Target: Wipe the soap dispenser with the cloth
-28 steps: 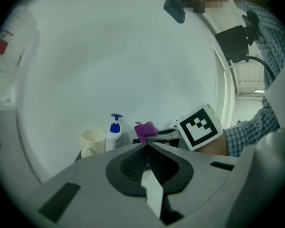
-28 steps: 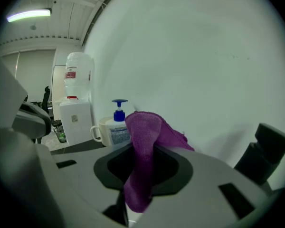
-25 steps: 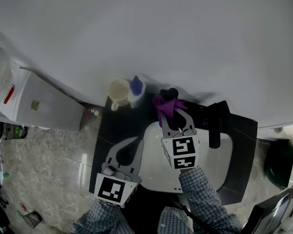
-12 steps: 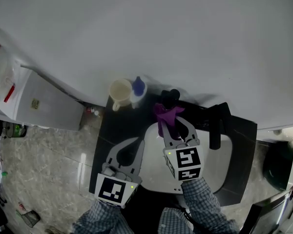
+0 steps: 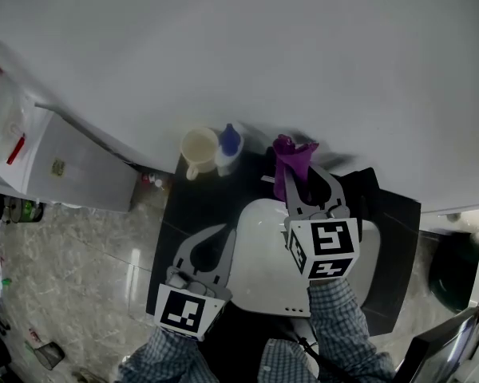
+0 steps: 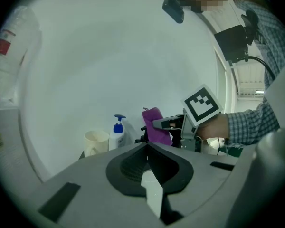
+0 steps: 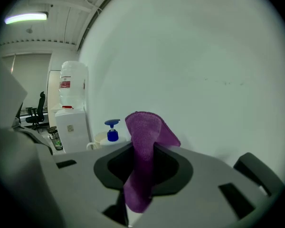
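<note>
Right gripper [image 5: 307, 183] clamps purple cloth [image 5: 290, 156] up by the wall [image 5: 303, 54]; left gripper [image 5: 217, 234] closed, empty (low over counter [image 5: 190, 207]); soap dispenser [image 5: 228, 146] beside cup [image 5: 198, 150].

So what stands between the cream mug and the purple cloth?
The soap dispenser, close beside the mug and apart from the cloth; both the head view and the left gripper view show it.

No print is coming through legibly: the red label [image 7: 65, 85] on the water jug [image 7: 74, 74] and the sticker [image 5: 57, 168] on the cooler [image 5: 88, 175] are showing only as blurs.
</note>
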Motion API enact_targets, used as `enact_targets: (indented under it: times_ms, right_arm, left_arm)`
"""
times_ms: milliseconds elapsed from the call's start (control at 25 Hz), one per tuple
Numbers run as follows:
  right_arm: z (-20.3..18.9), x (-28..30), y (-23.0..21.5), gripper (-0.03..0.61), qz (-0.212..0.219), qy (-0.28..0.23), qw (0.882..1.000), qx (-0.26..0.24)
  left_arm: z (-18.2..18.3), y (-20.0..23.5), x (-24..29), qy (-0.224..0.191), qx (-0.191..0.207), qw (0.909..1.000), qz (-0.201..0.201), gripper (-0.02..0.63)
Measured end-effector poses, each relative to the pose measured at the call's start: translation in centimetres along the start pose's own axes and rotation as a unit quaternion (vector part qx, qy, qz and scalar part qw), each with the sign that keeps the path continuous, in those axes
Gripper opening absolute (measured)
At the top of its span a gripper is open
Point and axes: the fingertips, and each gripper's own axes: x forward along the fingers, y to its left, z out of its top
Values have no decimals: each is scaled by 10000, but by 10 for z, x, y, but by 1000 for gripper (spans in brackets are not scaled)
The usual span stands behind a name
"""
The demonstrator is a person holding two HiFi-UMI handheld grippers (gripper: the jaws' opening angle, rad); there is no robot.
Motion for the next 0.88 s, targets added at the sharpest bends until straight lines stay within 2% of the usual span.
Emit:
enact_targets:
  times_ms: [200,440,600,760,880]
  right_arm:
    - [-6,22,23,91,131,119,9986,-495]
    - [-34,39,50,91,465,469,9962,-567]
    - [-66,46,56,91,473,805,9932,-689]
    - [-81,44,57,91,455,953,9901,-924]
    - [-92,39,51,91,370,1095,9897,-845]
  left_arm:
    - [-3,6,-6,46,-31,9999,93,11]
    - [-4,5,-10,27,-2,9999,114,11]
    - [-4,4,-14,28,14,9999,119,11]
    - [-7,5,-20,54,-19,9999,143,11]
    - [-8,2,-22,69,-8,9999,121,11]
